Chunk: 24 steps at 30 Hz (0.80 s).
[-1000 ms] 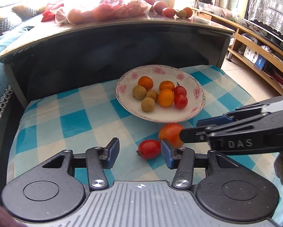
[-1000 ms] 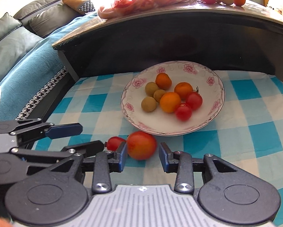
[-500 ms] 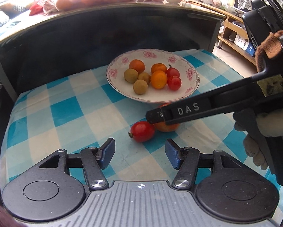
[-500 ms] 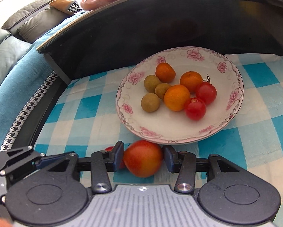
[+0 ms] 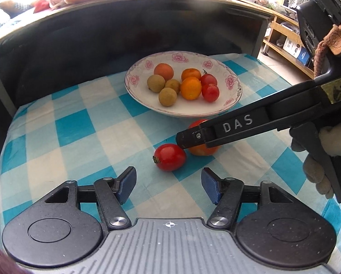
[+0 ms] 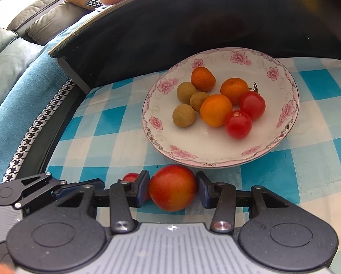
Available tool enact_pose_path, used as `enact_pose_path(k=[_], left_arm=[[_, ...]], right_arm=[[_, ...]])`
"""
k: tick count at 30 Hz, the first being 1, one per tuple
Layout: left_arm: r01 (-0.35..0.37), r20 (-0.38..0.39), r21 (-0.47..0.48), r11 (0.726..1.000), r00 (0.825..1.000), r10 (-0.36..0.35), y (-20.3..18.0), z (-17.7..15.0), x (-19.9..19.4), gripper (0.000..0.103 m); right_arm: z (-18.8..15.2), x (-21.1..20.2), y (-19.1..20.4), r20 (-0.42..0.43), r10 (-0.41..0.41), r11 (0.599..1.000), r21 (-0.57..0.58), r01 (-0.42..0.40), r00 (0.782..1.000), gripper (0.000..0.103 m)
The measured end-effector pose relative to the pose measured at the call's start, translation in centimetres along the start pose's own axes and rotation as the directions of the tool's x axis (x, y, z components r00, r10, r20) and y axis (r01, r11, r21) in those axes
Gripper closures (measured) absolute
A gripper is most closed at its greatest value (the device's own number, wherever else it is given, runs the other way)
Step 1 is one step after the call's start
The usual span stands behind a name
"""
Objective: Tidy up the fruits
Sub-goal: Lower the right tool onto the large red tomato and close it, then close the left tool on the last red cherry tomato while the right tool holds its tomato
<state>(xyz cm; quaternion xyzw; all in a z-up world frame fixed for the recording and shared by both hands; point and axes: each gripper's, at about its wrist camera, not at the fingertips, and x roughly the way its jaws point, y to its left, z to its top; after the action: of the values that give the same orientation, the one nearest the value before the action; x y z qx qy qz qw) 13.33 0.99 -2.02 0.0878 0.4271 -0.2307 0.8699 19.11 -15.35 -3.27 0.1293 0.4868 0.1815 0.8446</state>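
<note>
A floral white plate (image 5: 134, 86) (image 6: 193, 141) holds small oranges, brownish-green round fruits and two cherry tomatoes. In front of it, on the blue checked cloth, lie a small red tomato (image 5: 169, 157) (image 6: 129, 177) and a bigger orange-red tomato (image 5: 203, 150) (image 6: 172, 187). My right gripper (image 6: 172, 189) is shut on the bigger tomato, both blue pads touching its sides while it rests on the cloth. In the left wrist view one of that gripper's fingers (image 5: 193, 134) crosses over the tomato. My left gripper (image 5: 169, 185) is open, just short of the small tomato.
A dark curved table edge (image 5: 124, 18) rises behind the plate, with bagged fruit on top. A sofa with cushions (image 6: 15, 52) lies left. Wooden shelves (image 5: 284, 36) stand at the right. A gloved hand (image 5: 318, 175) holds the right gripper.
My right gripper moved forward and shut around the bigger tomato. The left gripper drew back from the small tomato, which now lies ahead of its open fingers.
</note>
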Motion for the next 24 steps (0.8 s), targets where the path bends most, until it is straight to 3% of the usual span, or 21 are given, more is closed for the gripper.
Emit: enact_pose_path(k=[8, 14, 17, 21, 24], left_arm=[[0.017, 0.016, 0.004, 1.000, 1.000, -0.017, 0.0, 0.1, 0.0, 0.032], [0.031, 0.016, 0.011, 0.999, 0.999, -0.031, -1.1, 0.4, 1.3, 0.031], [0.036, 0.028, -0.033, 0.999, 0.999, -0.035, -1.1, 0.6, 1.8, 0.031], [0.021, 0.042, -0.126, 0.992, 0.999, -0.015, -0.8, 0.6, 2.6, 0.040], [-0.011, 0.054, -0.134, 0.991, 0.998, 0.018, -1.0, 0.8, 2.8, 0.045]], right_arm=[[-1.7, -2.2, 0.1, -0.053, -0.047, 0.992, -0.119, 0.041, 0.997, 0.057], [-2.4, -5.1, -1.6, -0.038, -0.088, 0.989, -0.121, 0.083, 0.995, 0.057], [-2.6, -6.6, -2.8, -0.029, -0.096, 0.991, -0.102, 0.092, 0.995, 0.057], [-3.2, -7.4, -4.0, -0.024, -0.102, 0.992, -0.078, 0.099, 0.995, 0.057], [-3.8, -7.1, -4.3, -0.037, -0.112, 0.991, -0.084, 0.108, 0.993, 0.057]])
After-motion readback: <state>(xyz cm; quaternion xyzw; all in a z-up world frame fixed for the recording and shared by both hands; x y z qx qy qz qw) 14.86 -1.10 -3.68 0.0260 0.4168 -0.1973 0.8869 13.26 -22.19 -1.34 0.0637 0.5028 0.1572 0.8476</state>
